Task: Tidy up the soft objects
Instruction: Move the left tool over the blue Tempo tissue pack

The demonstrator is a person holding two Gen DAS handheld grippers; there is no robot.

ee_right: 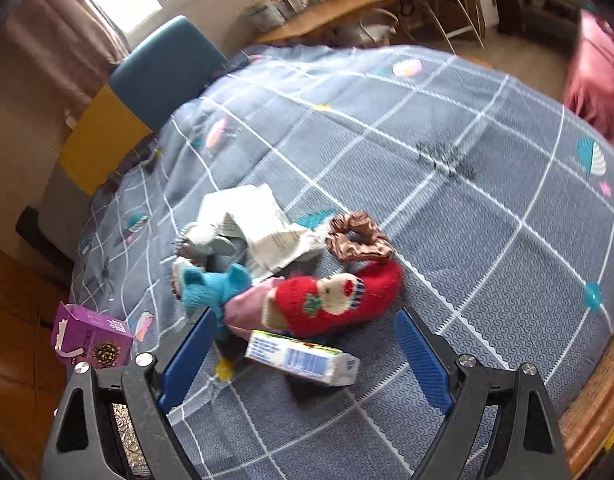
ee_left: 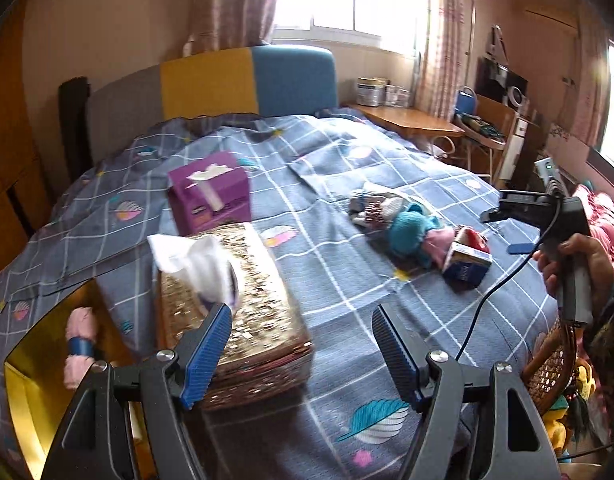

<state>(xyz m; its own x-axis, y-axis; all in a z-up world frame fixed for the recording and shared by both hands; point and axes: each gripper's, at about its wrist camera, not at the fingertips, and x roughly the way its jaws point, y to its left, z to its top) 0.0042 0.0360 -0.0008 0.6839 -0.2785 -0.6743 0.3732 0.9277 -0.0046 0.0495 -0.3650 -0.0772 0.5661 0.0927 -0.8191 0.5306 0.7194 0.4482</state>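
Observation:
A pile of soft things lies on the blue checked bedspread: a red knitted sock, a teal knitted piece, a pink cloth, a brown scrunchie, a grey sock and white folded paper. A small carton lies in front of them. My right gripper is open and empty, hovering just above the carton. My left gripper is open and empty beside a gold sequined tissue box. The pile shows to its right. A rolled pink cloth lies in a yellow box.
A purple box stands behind the tissue box and shows in the right wrist view. The right hand-held gripper shows at the right with its cable. A wicker chair, a wooden desk and the headboard surround the bed.

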